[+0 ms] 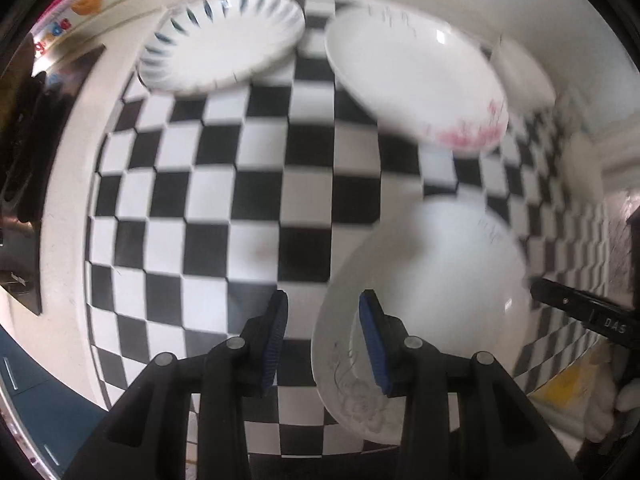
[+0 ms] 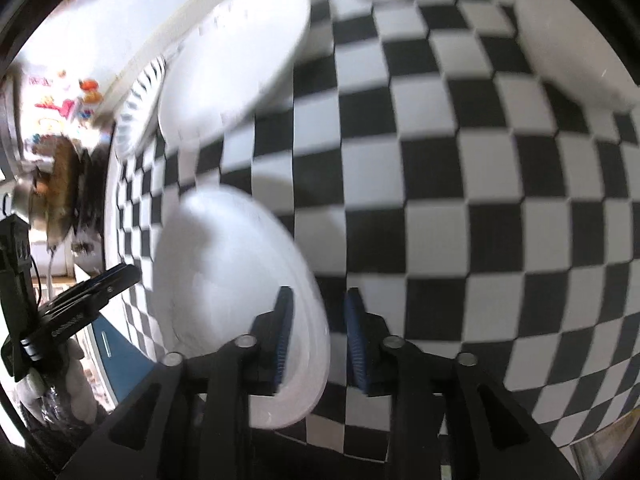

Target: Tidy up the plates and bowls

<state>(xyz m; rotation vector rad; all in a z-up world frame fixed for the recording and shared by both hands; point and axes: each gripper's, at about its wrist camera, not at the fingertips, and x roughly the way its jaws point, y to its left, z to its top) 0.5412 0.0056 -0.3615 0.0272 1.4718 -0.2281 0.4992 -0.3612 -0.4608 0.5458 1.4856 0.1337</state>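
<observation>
- Your left gripper [image 1: 323, 340] points down over the checkered cloth [image 1: 240, 200]; its blue pads [image 1: 276, 340] stand apart.
- The rim of the near bowl [image 1: 440, 280] lies between those pads, beside the right-hand one; blur hides whether that pad touches it. The left-hand pad is clear of the bowl, so nothing is clamped.
- The bowl carries a grey flower print on its near rim and sits on the cloth.
- Your right gripper [image 2: 316, 340] also has its pads [image 2: 282, 340] apart. The same bowl's [image 2: 224, 280] far rim runs between them, close to the left-hand pad, with a gap on the other side. It looks unclamped here too.
- In the left view, the tip of your right gripper [image 1: 560, 300] shows at the bowl's right edge.
- In the right view, your left gripper [image 2: 100, 284] shows at the left, by the bowl's other side.
- Beyond the bowl, a plate [image 1: 416, 80] with pink marks on its rim rests on the cloth.
- Left of it sits a fluted plate [image 1: 224, 40] with dark blue dashes round the rim, apart from the pink one.
- A further white dish [image 1: 524, 72] lies behind the pink plate, too blurred to make out.
</observation>
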